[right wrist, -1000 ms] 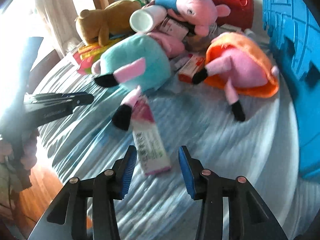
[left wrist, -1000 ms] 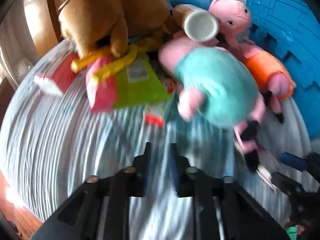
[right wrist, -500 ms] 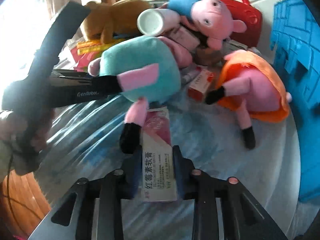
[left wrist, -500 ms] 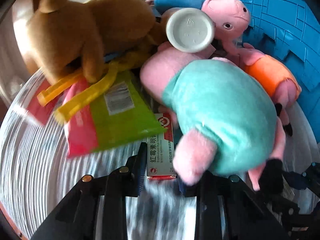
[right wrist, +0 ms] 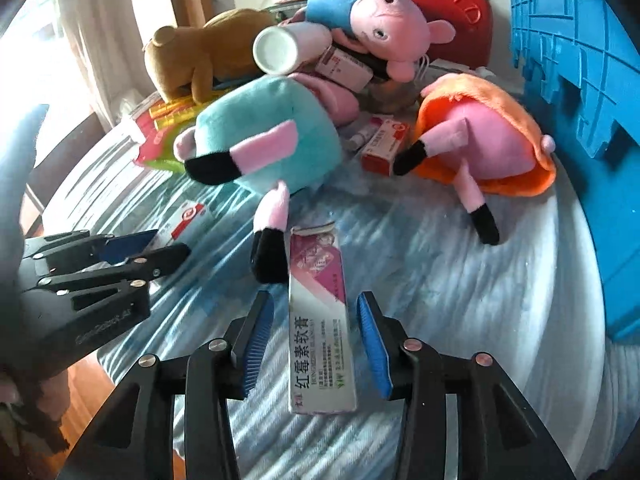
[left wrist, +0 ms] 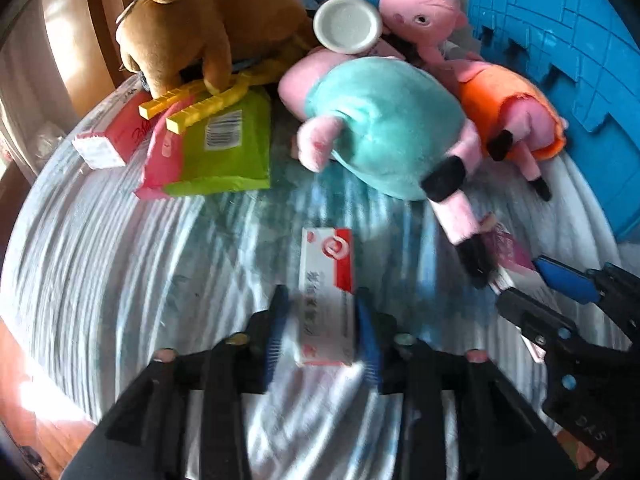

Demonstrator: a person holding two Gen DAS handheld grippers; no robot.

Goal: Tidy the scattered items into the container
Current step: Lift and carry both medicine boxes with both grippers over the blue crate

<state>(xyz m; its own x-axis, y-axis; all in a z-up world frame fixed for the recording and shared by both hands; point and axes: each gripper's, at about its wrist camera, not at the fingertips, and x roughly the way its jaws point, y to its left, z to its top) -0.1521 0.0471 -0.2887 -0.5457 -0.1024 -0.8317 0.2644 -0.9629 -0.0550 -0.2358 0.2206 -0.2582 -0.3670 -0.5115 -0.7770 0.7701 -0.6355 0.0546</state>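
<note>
Blue-padded, your left gripper (left wrist: pixel 323 330) stands parted around a white-and-red cardboard medicine box (left wrist: pixel 327 296); with the blur you cannot tell whether the pads touch its sides. Your right gripper (right wrist: pixel 316 338) is spread wide, with a gap at each pad, around a long pink-and-white ointment carton (right wrist: pixel 320 320) lying flat on the pale blue striped bedspread (right wrist: pixel 460 300).

Ahead of the right gripper:
- teal-dressed pink pig plush (right wrist: pixel 272 140), one black foot touching the carton's far end;
- orange-dressed pink pig plush (right wrist: pixel 484 148), ahead and right;
- blue-dressed pink pig plush (right wrist: pixel 384 28), atop the far pile beside a white plastic bottle (right wrist: pixel 292 50);
- brown teddy bear (right wrist: pixel 200 56), far left.

Right of both grippers: blue ribbed plastic crate (right wrist: pixel 580 80), well apart from both boxes.
</note>
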